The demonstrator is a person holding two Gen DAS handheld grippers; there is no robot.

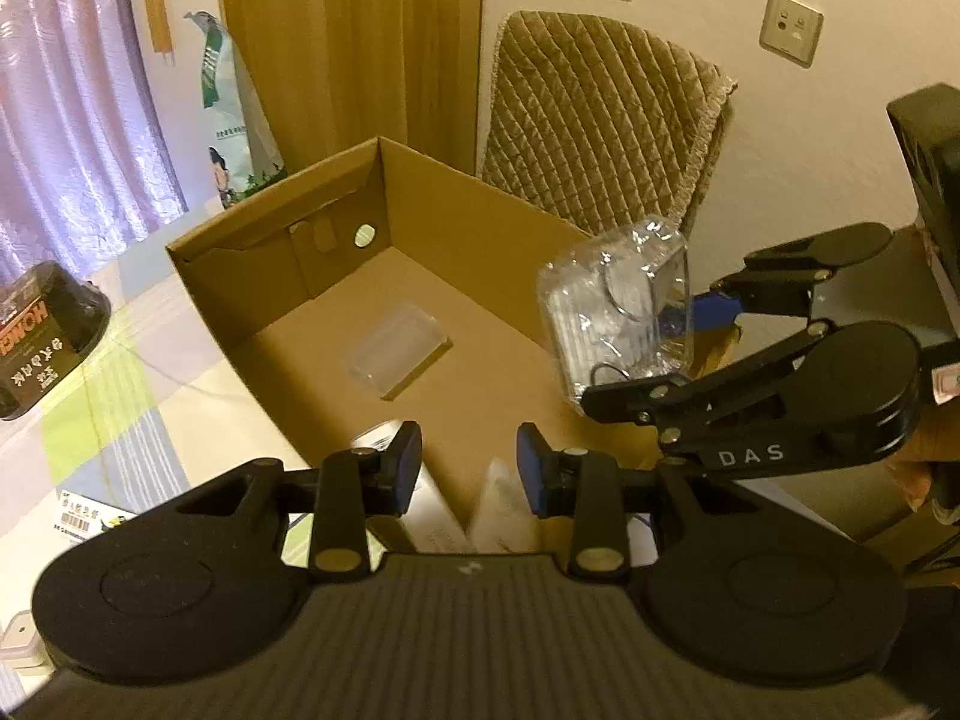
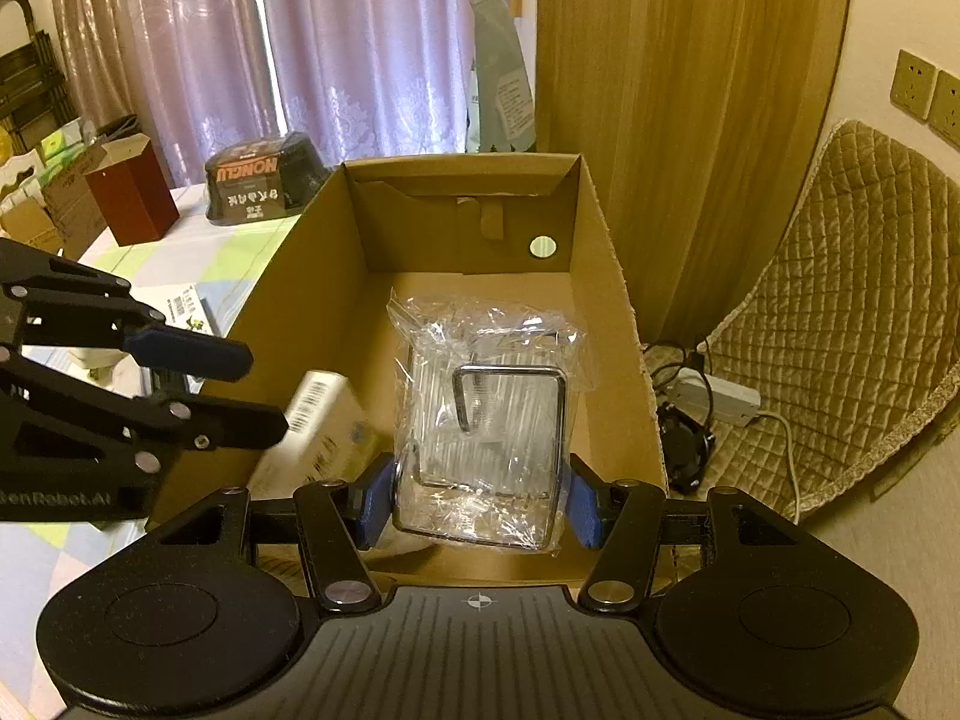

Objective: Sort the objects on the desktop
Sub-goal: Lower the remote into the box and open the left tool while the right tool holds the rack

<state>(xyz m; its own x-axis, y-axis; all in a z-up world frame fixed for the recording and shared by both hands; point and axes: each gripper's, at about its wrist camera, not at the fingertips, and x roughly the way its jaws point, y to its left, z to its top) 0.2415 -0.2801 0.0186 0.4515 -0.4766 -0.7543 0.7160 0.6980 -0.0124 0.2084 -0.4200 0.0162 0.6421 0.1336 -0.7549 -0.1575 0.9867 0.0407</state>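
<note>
An open cardboard box (image 1: pixel 270 210) (image 2: pixel 606 300) stands on the checked tablecloth. A small clear plastic tub (image 1: pixel 399 354) lies on its floor. My right gripper (image 2: pixel 480 504) (image 1: pixel 654 354) is shut on a clear plastic bag (image 2: pixel 486 396) (image 1: pixel 618 306) with a metal wire frame inside, held above the box's right side. My left gripper (image 1: pixel 471 474) (image 2: pixel 246 390) stands open over the near left corner of the box. Just below its fingers a white carton (image 2: pixel 318 426) (image 1: pixel 429 510) appears blurred inside the box; nothing sits between the pads.
A black wrapped bowl pack (image 1: pixel 42 336) (image 2: pixel 258 186) and a dark red box (image 2: pixel 132 198) stand left of the cardboard box. A barcoded leaflet (image 1: pixel 84 516) lies near the left gripper. A quilted chair (image 1: pixel 600 120) (image 2: pixel 840 330) and a floor power strip (image 2: pixel 714 396) are to the right.
</note>
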